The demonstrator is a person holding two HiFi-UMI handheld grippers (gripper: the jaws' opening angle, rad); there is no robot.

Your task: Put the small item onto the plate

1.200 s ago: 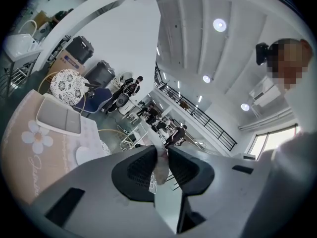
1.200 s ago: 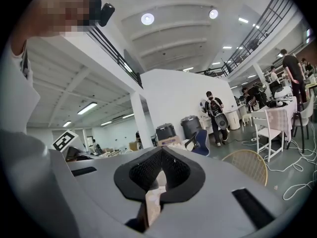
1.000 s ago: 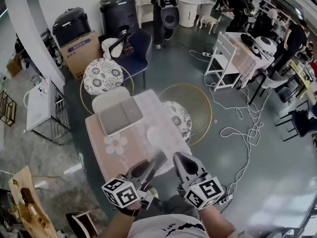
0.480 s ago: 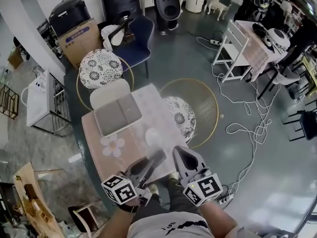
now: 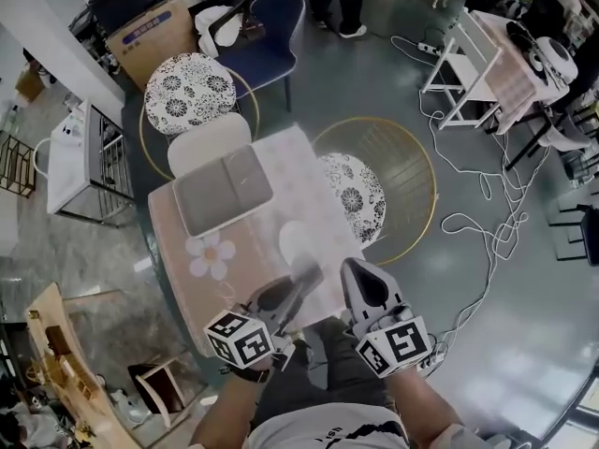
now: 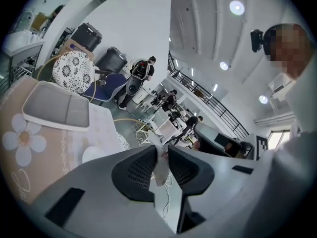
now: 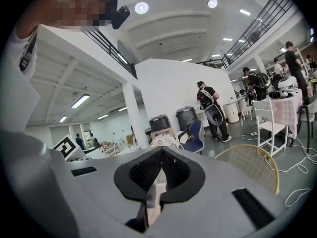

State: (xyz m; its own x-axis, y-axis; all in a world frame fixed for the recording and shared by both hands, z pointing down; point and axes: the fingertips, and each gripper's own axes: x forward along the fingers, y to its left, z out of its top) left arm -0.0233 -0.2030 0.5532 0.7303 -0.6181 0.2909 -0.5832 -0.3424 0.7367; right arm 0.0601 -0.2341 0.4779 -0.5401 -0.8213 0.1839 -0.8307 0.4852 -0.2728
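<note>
My left gripper (image 5: 307, 276) is shut on a small thin white item (image 6: 159, 168) that pokes out between its pads. It hovers over the near end of the pink-clothed table (image 5: 245, 267), just short of a small round white plate (image 5: 298, 243). In the left gripper view that plate (image 6: 95, 154) lies below and left of the jaws, with a grey square tray (image 6: 55, 106) beyond it. My right gripper (image 5: 355, 271) hangs beside the table's near right corner. Its jaws (image 7: 161, 151) meet at the tips and hold nothing.
The grey tray (image 5: 223, 191) fills the table's far half. A cushioned gold-framed chair (image 5: 348, 195) stands at the table's right, another patterned seat (image 5: 192, 87) behind it. White cables (image 5: 475, 224) trail over the floor to the right. A person (image 7: 210, 108) stands far off.
The head view has tilted down, so the table and chairs sit higher and larger in frame. Both grippers keep their places and their jaw states; the left still holds the white item.
</note>
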